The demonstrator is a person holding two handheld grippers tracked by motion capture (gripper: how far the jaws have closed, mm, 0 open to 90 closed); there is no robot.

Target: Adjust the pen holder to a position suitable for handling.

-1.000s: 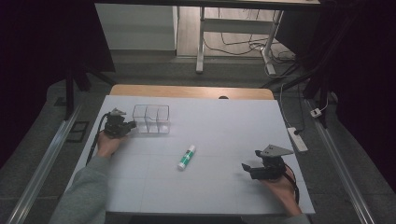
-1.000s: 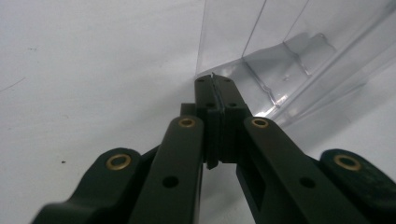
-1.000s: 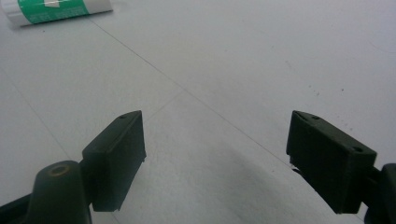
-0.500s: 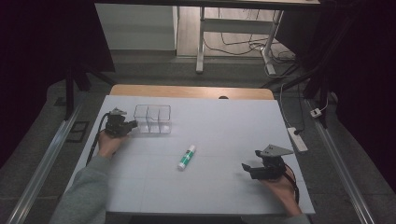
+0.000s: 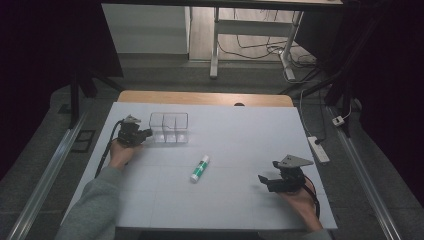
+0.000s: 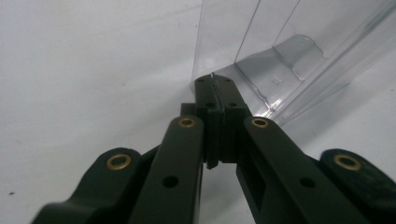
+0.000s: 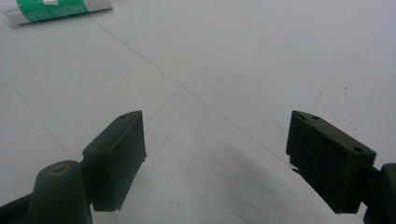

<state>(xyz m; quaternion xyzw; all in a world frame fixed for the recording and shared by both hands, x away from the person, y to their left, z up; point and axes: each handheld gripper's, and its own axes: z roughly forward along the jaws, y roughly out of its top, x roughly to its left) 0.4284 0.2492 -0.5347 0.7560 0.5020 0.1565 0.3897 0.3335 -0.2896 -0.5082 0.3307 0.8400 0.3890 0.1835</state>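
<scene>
The left gripper [image 5: 145,134] has its fingers clamped on the near-left wall of the clear divided box [image 5: 170,128], while the glue stick [image 5: 199,168], lying below-right of that box, lies nearer the right gripper [image 5: 266,181], whose fingers stand apart.

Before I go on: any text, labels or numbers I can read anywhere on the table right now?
Glue stick: its green label carries white print, too small and blurred to read in the high view or the right gripper view.
Clear plastic organizer: a faint moulded mark on its floor in the left gripper view, not legible.
Nothing else bears writing.
</scene>
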